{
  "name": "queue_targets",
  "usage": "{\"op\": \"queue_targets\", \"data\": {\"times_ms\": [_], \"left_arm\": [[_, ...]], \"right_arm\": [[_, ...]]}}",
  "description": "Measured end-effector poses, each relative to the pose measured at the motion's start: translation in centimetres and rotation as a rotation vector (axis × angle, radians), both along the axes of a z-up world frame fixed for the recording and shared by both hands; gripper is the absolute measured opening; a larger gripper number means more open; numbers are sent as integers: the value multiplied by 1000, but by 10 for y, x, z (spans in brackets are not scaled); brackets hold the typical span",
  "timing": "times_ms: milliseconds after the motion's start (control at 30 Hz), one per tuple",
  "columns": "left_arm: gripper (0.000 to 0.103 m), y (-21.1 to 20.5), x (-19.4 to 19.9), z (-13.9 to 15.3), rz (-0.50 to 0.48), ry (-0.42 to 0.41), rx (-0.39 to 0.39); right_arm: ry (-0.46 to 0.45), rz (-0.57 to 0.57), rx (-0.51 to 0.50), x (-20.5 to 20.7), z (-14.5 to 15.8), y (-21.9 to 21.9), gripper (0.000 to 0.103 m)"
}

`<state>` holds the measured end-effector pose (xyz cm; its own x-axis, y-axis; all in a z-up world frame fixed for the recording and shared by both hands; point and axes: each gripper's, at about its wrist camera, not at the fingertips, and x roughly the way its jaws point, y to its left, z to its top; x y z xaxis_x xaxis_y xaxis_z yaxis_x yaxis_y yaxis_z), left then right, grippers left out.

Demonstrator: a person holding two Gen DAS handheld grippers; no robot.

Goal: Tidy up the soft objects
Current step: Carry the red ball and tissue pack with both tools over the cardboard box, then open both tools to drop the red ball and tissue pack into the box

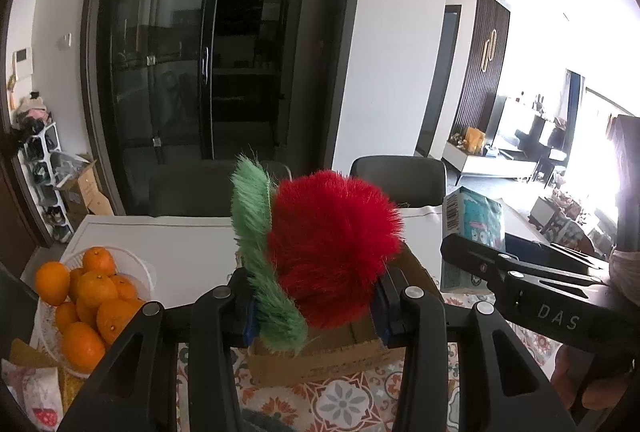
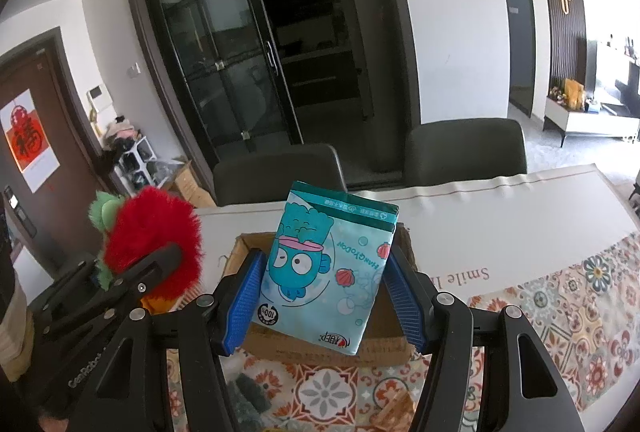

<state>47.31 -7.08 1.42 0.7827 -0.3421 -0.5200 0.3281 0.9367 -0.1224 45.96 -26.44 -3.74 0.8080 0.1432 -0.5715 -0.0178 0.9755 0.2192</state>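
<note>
My left gripper (image 1: 314, 306) is shut on a fluffy red plush toy (image 1: 336, 244) with a green furry leaf (image 1: 256, 252), held above an open cardboard box (image 1: 320, 356). The toy (image 2: 152, 248) also shows at the left of the right wrist view. My right gripper (image 2: 324, 296) is shut on a light blue tissue pack with a cartoon fish (image 2: 324, 264), held above the same box (image 2: 384, 328). The pack (image 1: 472, 220) and the right gripper's body show at the right of the left wrist view.
A white basket of oranges (image 1: 88, 296) stands at the left on the table. The table carries a patterned cloth (image 2: 560, 312) and a white sheet (image 1: 160, 244). Two dark chairs (image 2: 464, 152) stand behind it. A dark fuzzy object (image 2: 244, 396) lies near the front edge.
</note>
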Motion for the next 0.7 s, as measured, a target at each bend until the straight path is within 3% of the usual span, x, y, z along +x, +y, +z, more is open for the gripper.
{"op": "queue_targets", "data": {"times_ms": [533, 700], "left_arm": [[43, -19, 71, -36, -37, 187, 59], [43, -20, 88, -53, -50, 276, 25]], "right_arm": [[239, 65, 3, 79, -45, -5, 61], [292, 68, 27, 92, -59, -9, 61]]}}
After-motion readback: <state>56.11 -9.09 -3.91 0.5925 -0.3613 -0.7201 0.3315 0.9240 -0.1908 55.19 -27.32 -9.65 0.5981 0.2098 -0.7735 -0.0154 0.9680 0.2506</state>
